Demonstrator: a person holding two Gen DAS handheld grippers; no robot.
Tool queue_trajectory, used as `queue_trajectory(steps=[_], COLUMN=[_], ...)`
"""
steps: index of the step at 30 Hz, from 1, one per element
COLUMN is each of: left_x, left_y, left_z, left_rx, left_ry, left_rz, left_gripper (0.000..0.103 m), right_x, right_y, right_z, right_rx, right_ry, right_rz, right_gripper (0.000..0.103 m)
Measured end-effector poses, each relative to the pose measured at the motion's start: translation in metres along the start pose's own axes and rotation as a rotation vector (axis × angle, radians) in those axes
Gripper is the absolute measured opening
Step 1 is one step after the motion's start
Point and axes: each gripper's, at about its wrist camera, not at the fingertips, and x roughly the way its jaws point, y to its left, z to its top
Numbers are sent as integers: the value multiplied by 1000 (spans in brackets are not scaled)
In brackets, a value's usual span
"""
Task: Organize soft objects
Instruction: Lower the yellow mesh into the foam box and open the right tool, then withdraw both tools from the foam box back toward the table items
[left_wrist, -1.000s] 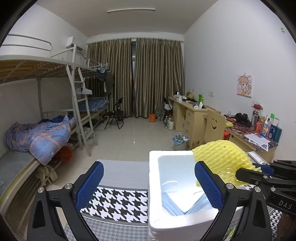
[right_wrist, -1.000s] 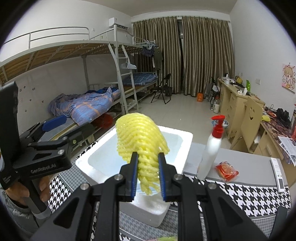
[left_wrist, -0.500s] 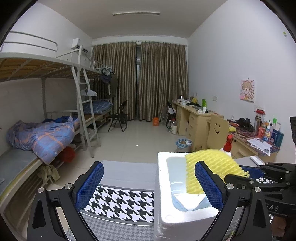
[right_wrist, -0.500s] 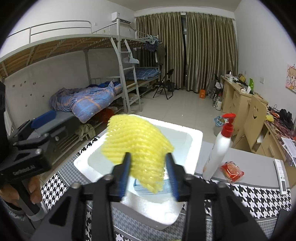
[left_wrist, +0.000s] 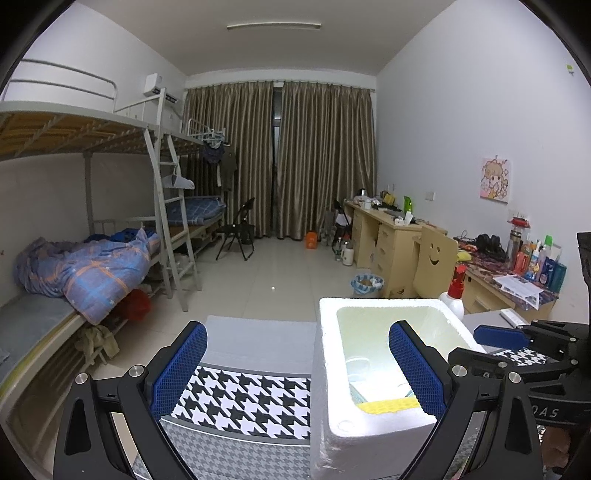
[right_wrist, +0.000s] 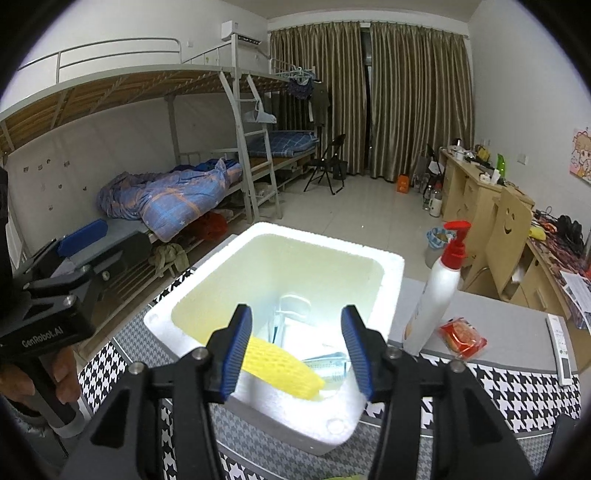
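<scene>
A white foam box (right_wrist: 391, 266) stands on the houndstooth tablecloth (right_wrist: 517, 391). A yellow foam net (right_wrist: 280, 363) lies inside it at the near wall, beside pale blue packets (right_wrist: 328, 363). My right gripper (right_wrist: 297, 350) is open and empty, just above the box's near rim. In the left wrist view the box (left_wrist: 325, 369) is at the lower right, with a strip of the yellow net (left_wrist: 388, 406) showing. My left gripper (left_wrist: 297, 369) is open and empty, its right finger over the box. The right gripper also shows in the left wrist view (left_wrist: 517, 343).
A white pump bottle with a red top (right_wrist: 437, 291) stands right of the box. A red snack packet (right_wrist: 461, 338) and a remote (right_wrist: 561, 349) lie on the grey table part. Bunk beds are on the left, desks on the right.
My right gripper opened and let go of the yellow foam net, which dropped into the foam box. Both grippers shifted slightly.
</scene>
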Motion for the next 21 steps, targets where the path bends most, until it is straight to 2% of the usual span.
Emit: queue_trajectory(steps=[9,14,21], left_x=[-12,-22,-35], left_y=[-14,-24,-31], left_z=[1,0,-1], left_rx=[26,44,53], left_ry=[-17,-26,-35], left_rz=[-23,-51,-79], left_gripper=[99,99,99], right_x=[-24,-36,-56], right_y=[-8,-11,-9], right_z=[-6,-12,-16], right_rx=[28,45,44], right_ry=[-36,-64,-133], right_rz=[-13,-9,-22], right_gripper=[62,78,92])
